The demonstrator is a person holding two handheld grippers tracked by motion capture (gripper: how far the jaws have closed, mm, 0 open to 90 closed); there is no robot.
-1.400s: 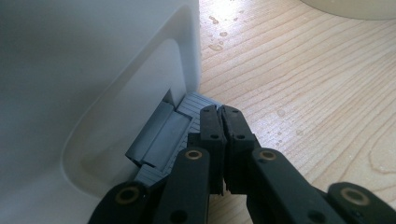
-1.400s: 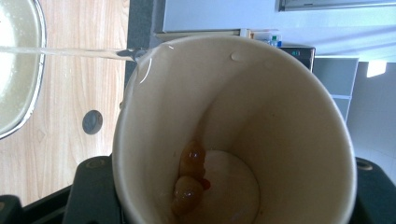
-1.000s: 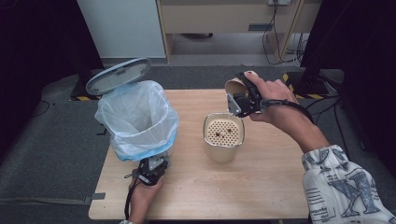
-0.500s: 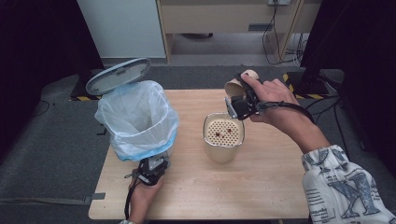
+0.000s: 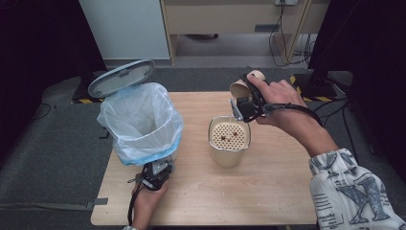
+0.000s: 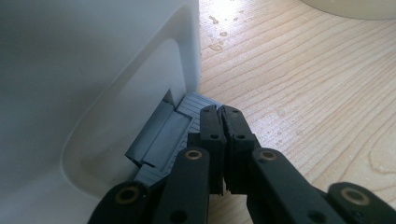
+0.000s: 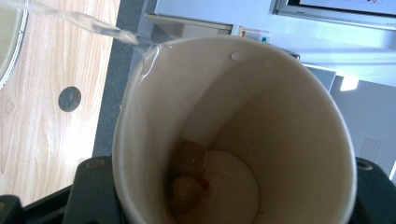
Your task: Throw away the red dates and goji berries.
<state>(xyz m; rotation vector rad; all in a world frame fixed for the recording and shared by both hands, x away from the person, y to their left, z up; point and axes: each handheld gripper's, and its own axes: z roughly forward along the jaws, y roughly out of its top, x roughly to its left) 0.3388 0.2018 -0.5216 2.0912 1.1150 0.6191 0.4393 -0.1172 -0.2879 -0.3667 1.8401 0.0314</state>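
A tilted paper cup (image 5: 239,88) is held over a cream container with a perforated strainer top (image 5: 229,136); my right gripper (image 5: 244,103) is shut on the cup. A thin stream of liquid (image 7: 93,25) runs off the rim of the cup (image 7: 280,116), and soft brown bits (image 7: 189,177) sit at its bottom. A few dark bits lie on the strainer. My left gripper (image 5: 155,172) is shut, its tips (image 6: 222,116) resting on the grey pedal (image 6: 163,135) of a white bin (image 5: 141,120) lined with a pale blue bag. The bin's lid (image 5: 120,77) stands open.
The wooden table (image 5: 282,182) has droplets (image 6: 217,39) near the bin's base. A pale cabinet (image 5: 124,28) and shelving with cables stand on the floor beyond the table's far edge. A patterned sleeve (image 5: 354,191) comes in at the lower right.
The right gripper has tipped the cup further over the strainer, so its base now points up and back. The left gripper has stayed on the pedal.
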